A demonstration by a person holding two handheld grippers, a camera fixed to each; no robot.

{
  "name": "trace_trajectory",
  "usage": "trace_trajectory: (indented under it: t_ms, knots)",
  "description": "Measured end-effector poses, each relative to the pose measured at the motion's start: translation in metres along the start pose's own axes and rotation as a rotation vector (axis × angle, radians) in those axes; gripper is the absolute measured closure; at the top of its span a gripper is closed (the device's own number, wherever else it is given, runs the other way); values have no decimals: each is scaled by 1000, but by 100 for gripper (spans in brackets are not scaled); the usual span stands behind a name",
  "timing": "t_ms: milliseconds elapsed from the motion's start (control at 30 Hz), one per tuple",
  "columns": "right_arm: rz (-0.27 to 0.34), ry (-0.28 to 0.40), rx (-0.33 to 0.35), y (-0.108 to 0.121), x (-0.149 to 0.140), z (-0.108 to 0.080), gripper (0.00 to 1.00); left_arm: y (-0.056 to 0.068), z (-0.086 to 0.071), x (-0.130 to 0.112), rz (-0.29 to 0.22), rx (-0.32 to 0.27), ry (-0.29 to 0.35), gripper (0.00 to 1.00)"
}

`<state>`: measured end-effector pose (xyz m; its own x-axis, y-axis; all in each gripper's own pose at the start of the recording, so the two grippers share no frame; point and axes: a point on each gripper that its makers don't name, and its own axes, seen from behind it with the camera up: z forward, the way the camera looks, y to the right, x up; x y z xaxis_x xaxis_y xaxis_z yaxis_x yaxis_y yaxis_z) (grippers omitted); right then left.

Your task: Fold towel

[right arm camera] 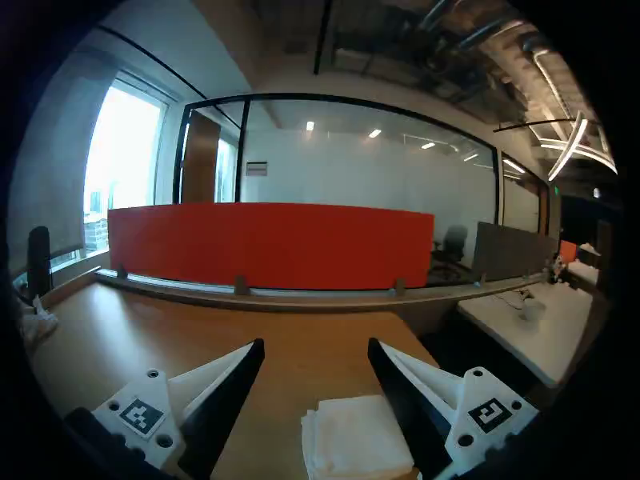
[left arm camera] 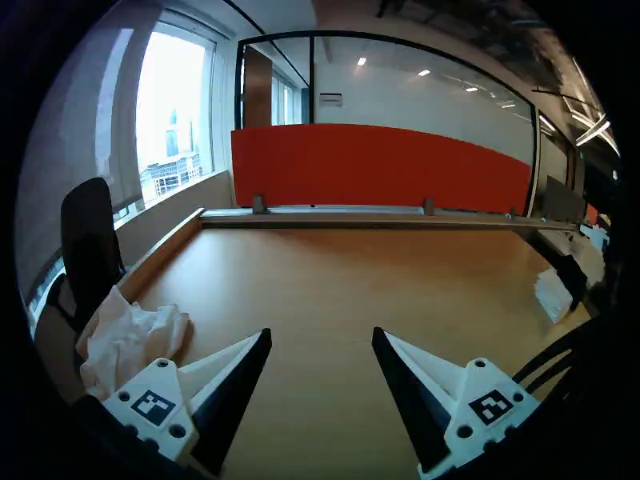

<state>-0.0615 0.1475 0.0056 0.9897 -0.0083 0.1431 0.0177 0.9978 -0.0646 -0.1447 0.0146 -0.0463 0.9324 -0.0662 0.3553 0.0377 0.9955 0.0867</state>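
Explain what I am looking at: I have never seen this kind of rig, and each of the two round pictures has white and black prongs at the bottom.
There is no robot arm here. A person holds a two-finger gripper in each hand, and a fisheye camera on each one looks forward along its fingers. The prongs are those fingers.

The left gripper view shows the left gripper, open and holding nothing, above a wooden desk. A crumpled towel lies on the desk beside one finger. A folded stack of towels lies near the desk's right edge.

The right gripper view shows the right gripper, also open and empty. Probably the same folded stack lies on the desk, low between its fingers, and it is not gripped. An orange divider panel stands along the desk's far edge.
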Motion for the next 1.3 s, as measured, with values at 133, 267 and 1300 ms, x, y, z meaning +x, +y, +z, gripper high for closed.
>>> trace_trajectory:
  t_ms: [133, 267, 1300]
  knots:
    - [-4, 11, 5, -7, 8, -2, 0, -6, 1, 16, -21, 13, 48, 7]
    - [0, 12, 7, -16, 14, -3, 0, -13, 4, 31, -28, 23, 92, 7]
    - [62, 81, 83, -140, 63, 1, 0, -30, 27, 122, -26, -11, 302, 7]
